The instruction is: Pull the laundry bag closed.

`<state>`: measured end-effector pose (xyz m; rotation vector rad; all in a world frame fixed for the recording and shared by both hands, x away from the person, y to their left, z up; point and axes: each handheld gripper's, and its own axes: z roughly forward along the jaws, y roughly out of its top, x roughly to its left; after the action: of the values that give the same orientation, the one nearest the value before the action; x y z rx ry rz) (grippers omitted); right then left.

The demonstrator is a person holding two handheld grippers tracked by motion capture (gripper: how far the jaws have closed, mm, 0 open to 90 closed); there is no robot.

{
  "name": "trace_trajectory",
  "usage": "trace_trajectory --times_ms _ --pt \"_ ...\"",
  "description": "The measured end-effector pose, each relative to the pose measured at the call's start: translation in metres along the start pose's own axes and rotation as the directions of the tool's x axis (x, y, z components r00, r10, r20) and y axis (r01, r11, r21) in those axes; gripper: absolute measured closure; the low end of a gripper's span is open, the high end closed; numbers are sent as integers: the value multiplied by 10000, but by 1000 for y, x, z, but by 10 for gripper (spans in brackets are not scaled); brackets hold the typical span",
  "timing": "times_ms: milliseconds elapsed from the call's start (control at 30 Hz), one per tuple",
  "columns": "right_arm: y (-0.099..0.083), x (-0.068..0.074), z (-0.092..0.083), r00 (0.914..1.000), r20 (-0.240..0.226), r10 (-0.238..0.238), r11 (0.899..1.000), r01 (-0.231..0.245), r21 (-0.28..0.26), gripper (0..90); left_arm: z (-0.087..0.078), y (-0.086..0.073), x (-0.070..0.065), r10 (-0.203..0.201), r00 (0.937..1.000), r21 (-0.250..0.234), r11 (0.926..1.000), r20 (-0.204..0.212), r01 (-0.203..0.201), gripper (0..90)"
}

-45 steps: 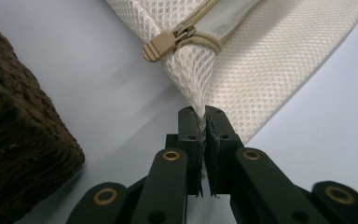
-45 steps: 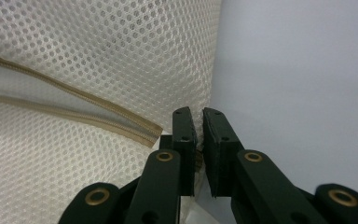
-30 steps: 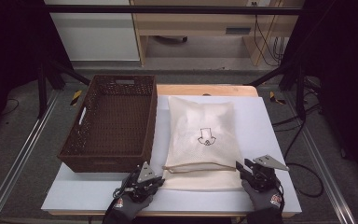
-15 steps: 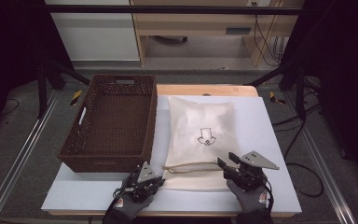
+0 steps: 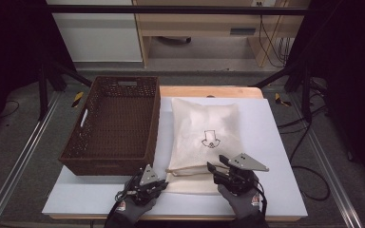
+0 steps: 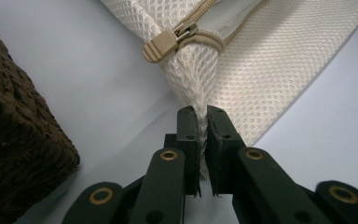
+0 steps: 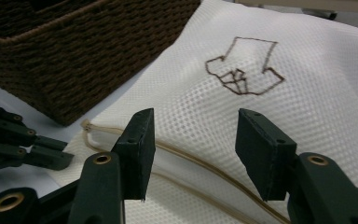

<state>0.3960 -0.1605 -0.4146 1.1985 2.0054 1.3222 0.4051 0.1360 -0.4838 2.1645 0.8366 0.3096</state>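
**Left claw pinches the bag corner, right claw spread above it**

We see the mesh bag lying on the white worktop beside the wicker basket. Our left claw is clamped on the mesh just below the zipper pull. Our right claw has just been opening and seems to hover over the zipper edge, nothing between its jaws.

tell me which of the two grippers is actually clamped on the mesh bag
The left gripper: its jaws pinch a bunched corner of the mesh bag beside the zipper pull. The right gripper hangs open over it.
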Motion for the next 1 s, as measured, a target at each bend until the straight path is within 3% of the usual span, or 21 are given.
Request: trace_trajectory --times_ms 367,667,1000 --pt "16 28 23 9966 -617 -550 9984 556 82 531 0 0 0 -8 10000 1 10000 -6 8 834" --pt "22 47 40 9920 -1036 -725 9971 747 169 598 0 0 1 -84 9999 19 10000 60 84 834" --pt "15 79 75 9837 -1446 -1066 9840 1252 1265 725 0 0 1 -118 9999 -3 9999 76 118 834"
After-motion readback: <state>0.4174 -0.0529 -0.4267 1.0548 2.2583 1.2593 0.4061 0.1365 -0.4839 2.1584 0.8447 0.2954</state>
